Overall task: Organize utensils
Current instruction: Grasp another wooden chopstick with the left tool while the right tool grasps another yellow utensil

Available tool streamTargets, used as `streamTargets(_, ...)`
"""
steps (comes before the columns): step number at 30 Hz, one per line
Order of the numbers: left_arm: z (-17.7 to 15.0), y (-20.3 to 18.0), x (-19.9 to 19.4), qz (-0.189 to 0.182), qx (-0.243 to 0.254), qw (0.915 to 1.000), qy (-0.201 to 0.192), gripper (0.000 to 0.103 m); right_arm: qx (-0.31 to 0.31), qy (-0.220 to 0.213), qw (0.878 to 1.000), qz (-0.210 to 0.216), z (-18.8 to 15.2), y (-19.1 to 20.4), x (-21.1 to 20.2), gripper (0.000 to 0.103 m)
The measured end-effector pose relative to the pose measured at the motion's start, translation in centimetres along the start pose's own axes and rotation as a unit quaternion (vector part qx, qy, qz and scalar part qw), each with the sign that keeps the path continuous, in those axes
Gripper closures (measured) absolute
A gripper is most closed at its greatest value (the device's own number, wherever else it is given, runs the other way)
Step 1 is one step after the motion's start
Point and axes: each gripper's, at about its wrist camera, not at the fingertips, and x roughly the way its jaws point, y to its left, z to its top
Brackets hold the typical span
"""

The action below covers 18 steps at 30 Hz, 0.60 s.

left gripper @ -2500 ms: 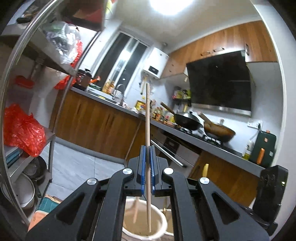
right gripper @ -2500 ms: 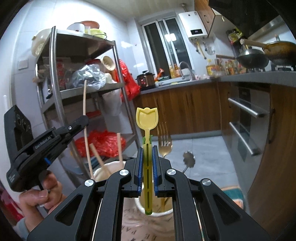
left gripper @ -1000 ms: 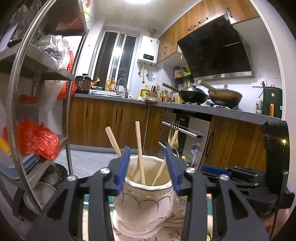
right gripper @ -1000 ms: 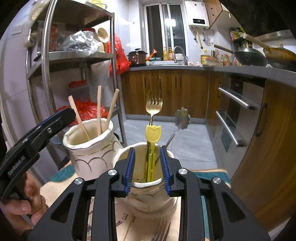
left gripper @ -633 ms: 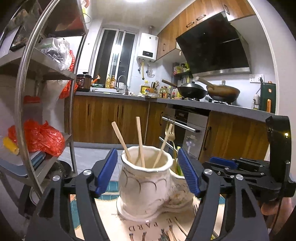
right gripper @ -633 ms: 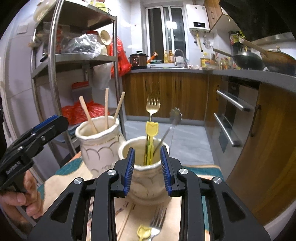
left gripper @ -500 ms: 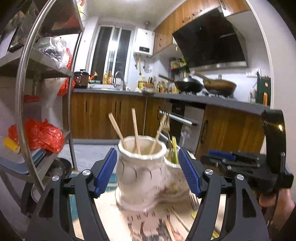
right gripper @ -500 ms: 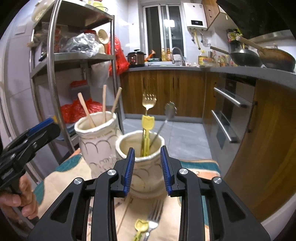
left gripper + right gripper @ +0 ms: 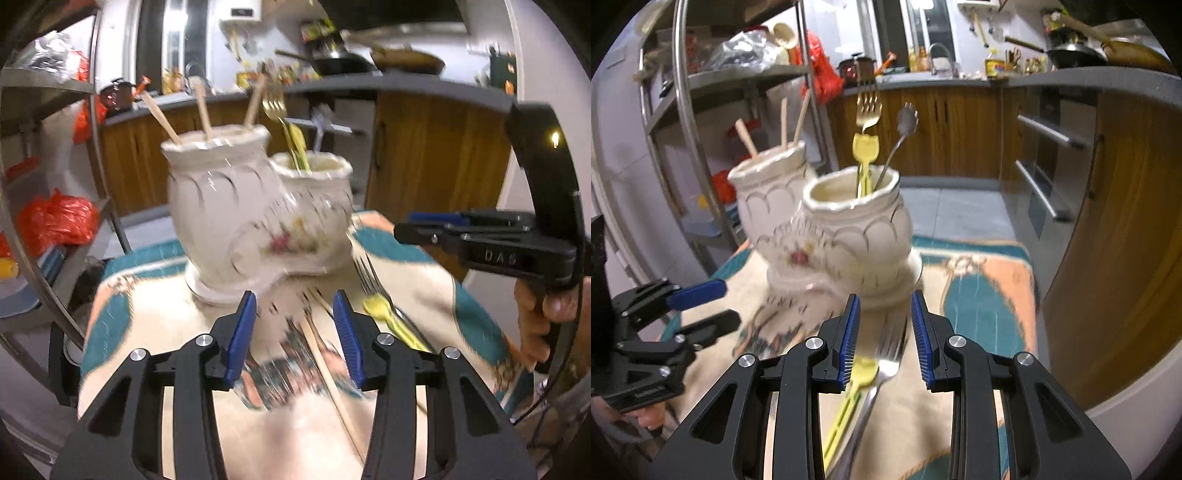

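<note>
Both grippers dip from the jars [image 9: 221, 206] toward the desk [image 9: 979, 295], left gripper [image 9: 293, 332] closing in but empty above a chopstick [image 9: 332, 376], right gripper [image 9: 884, 332] parted over the fork [image 9: 886, 354] and yellow pick [image 9: 857, 384], so more pickups seem next.

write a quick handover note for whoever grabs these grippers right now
Left gripper: open and empty, jaws just closing partway, over a chopstick lying on the mat.
Right gripper: open and empty, over a silver fork and a yellow utensil on the mat.
Done: three chopsticks stand in the left jar; a gold fork, a yellow utensil and a silver utensil stand in the right jar.
Left: jar the chopstick, fork and yellow utensil.
</note>
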Motion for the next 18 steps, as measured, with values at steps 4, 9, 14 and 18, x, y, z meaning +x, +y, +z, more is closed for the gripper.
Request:
streamTargets(4, -1.1, -0.4, 0.5, -0.011, 0.000, 0.9995, 0.029, 0.060, 0.007, 0.033, 0.999, 0.019, -1.4, 0.0, 0.3, 0.073)
streamTargets(9, -2.6, -0.9, 1.2, -0.009, 0.009, 0.9980, 0.061, 0.069, 0.001, 0.065, 0.997, 0.033, -2.8, 0.5, 0.5, 0.073)
streamTargets(14, -3.3, -1.5, 1.8, -0.017, 0.020, 0.9959, 0.086, 0.077, -0.031, 0.093, 0.994, 0.042, -4.0, 2.2, 0.7, 0.073)
streamTargets(18, -3.8, -1.5, 2.3, -0.021, 0.024, 0.9942, 0.103, 0.078, -0.047, 0.113, 0.992, 0.042, -4.8, 3.2, 1.2, 0.073)
